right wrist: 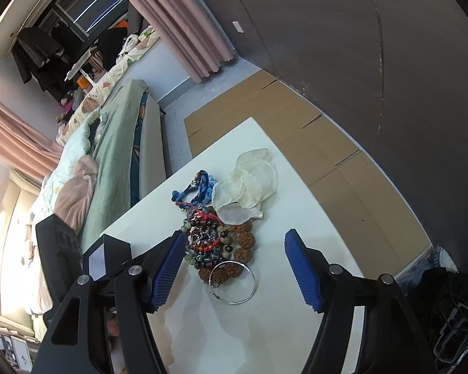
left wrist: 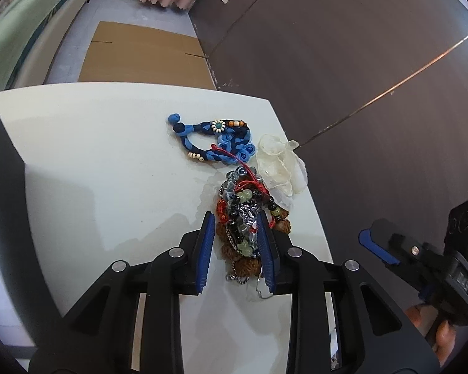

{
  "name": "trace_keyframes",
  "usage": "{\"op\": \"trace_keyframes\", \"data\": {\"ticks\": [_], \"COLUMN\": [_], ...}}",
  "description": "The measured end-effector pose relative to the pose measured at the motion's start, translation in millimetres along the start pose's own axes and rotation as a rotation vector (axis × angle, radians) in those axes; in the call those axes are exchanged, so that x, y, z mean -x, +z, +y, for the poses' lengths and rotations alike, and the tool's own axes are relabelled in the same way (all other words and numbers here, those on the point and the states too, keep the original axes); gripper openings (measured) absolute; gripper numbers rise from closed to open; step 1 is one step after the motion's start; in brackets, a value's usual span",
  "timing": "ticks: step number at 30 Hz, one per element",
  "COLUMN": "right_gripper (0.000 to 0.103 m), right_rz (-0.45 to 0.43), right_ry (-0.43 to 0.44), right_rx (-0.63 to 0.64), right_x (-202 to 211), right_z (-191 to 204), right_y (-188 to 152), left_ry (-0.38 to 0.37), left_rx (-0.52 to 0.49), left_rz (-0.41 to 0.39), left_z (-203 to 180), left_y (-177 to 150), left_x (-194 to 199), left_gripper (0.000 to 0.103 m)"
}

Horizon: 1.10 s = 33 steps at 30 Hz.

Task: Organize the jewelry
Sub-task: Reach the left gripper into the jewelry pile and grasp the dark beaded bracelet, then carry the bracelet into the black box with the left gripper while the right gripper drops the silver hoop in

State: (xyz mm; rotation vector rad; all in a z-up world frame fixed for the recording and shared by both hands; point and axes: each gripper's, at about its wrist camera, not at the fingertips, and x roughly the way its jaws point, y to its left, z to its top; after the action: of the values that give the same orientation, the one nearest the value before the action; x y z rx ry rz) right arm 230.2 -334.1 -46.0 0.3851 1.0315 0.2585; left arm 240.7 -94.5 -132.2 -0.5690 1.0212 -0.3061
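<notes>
A tangled pile of bead bracelets (left wrist: pixel 245 218) lies on the white table (left wrist: pixel 93 171), with brown seed beads, green beads and red cord. My left gripper (left wrist: pixel 236 218) is low over it, fingers on both sides of the pile, partly closed. A blue braided bracelet (left wrist: pixel 215 141) and pale shell pieces (left wrist: pixel 279 165) lie beyond. In the right wrist view the pile (right wrist: pixel 215 243), a thin silver bangle (right wrist: pixel 234 282), the blue bracelet (right wrist: pixel 202 188) and shells (right wrist: pixel 249 184) show. My right gripper (right wrist: pixel 234 243) is open, held above the table; it also shows in the left wrist view (left wrist: pixel 377 243).
A black box (left wrist: pixel 3 187) stands at the table's left; it shows in the right wrist view (right wrist: pixel 106 255). Flattened cardboard (left wrist: pixel 140 56) lies on the floor beyond the table. A dark wall (left wrist: pixel 358 62) is close on the right. A bed (right wrist: pixel 109 155) is on the left.
</notes>
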Motion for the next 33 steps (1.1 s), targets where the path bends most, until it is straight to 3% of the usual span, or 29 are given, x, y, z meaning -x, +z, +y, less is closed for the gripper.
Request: {"op": "trace_keyframes", "data": {"ticks": [1, 3, 11, 15, 27, 29, 31, 33], "right_gripper": [0.066, 0.066, 0.066, 0.078, 0.087, 0.085, 0.075, 0.057], "right_rz": [0.003, 0.007, 0.032, 0.075, 0.180, 0.189, 0.210, 0.242], "right_ry": [-0.002, -0.006, -0.023, -0.041, -0.226, -0.261, -0.279, -0.299], "right_rx": [0.009, 0.020, 0.029, 0.074, 0.320, 0.347, 0.366, 0.387], "right_x": [-1.4, -2.7, -6.4, -17.0, -67.6, -75.0, -82.6, -89.8], "right_z": [2.3, 3.9, -2.0, 5.1, 47.2, 50.6, 53.3, 54.5], "right_y": [-0.7, -2.1, -8.3, -14.3, -41.5, -45.0, -48.2, -51.8], "left_ry": [-0.003, -0.023, -0.051, -0.092, -0.085, -0.080, -0.073, -0.065], "left_rx": [0.005, 0.014, -0.007, -0.038, -0.092, -0.086, -0.083, -0.085], "left_rz": [0.004, 0.007, -0.030, -0.061, -0.149, -0.152, -0.159, -0.169], "left_z": [1.0, 2.2, -6.6, -17.1, -13.5, -6.1, -0.1, 6.4], "left_y": [-0.9, -2.6, -5.0, -6.6, -5.3, -5.6, -4.8, -4.5], "left_x": [-0.8, -3.1, 19.5, 39.9, 100.9, 107.9, 115.2, 124.5], "left_gripper": [0.013, 0.009, 0.008, 0.008, 0.008, 0.008, 0.008, 0.008]}}
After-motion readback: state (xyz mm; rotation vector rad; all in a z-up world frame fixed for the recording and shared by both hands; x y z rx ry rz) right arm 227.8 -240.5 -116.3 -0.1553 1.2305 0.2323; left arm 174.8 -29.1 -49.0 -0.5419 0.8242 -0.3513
